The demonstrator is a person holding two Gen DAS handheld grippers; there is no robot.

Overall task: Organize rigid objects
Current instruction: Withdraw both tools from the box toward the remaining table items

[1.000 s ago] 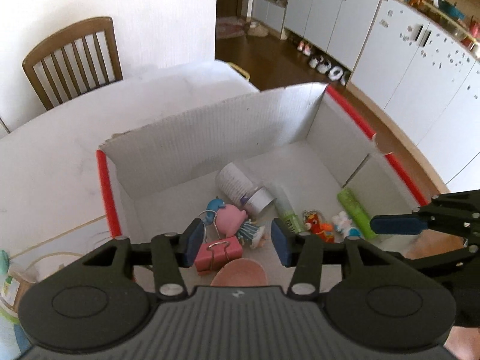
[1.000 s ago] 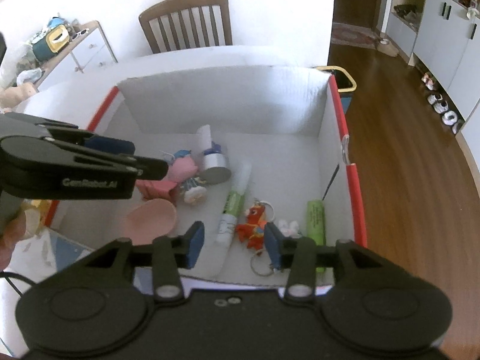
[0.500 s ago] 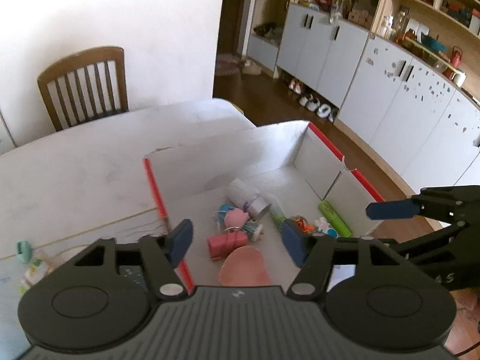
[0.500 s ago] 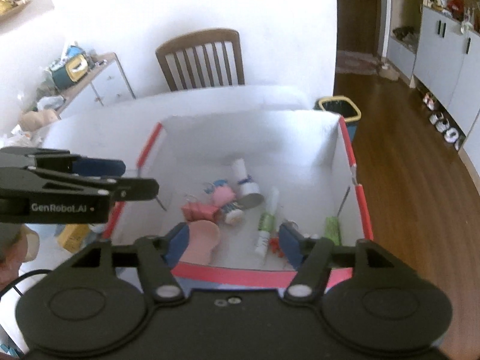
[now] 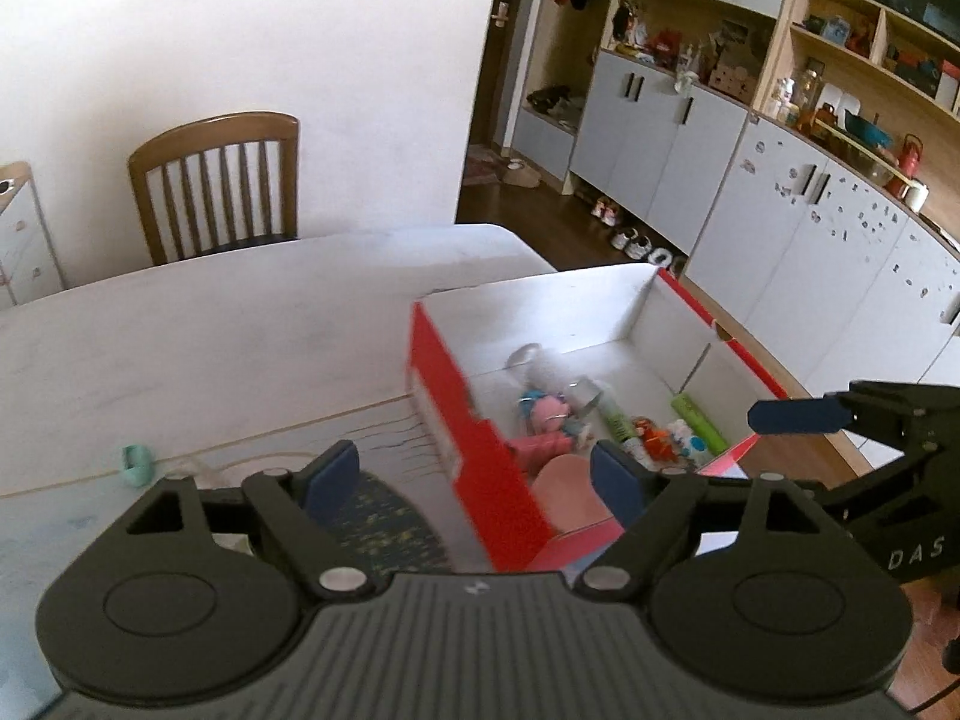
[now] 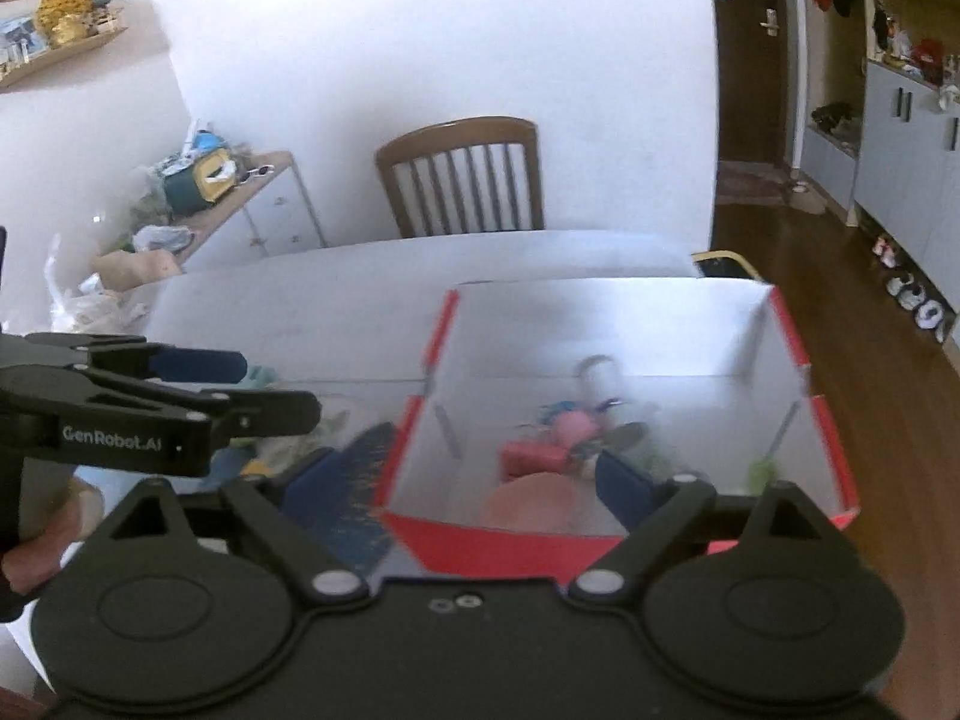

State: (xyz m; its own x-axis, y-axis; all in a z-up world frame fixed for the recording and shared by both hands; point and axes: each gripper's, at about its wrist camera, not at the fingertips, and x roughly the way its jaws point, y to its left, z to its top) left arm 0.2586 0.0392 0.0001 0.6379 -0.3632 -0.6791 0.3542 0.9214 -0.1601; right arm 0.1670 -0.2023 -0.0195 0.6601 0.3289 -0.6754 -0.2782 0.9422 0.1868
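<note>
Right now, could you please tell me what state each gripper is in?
Left gripper: open, holding nothing, above the near wall of the red-and-white cardboard box.
Right gripper: open, holding nothing.

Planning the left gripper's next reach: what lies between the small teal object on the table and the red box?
In the left wrist view, between the teal object and the red box: bare tabletop and a dark speckled mat.

matt cardboard box (image 5: 462,420), wooden chair (image 5: 216,186)

Home dining room: wooden chair (image 5: 216,186), cluttered cabinets (image 5: 798,198).
</note>
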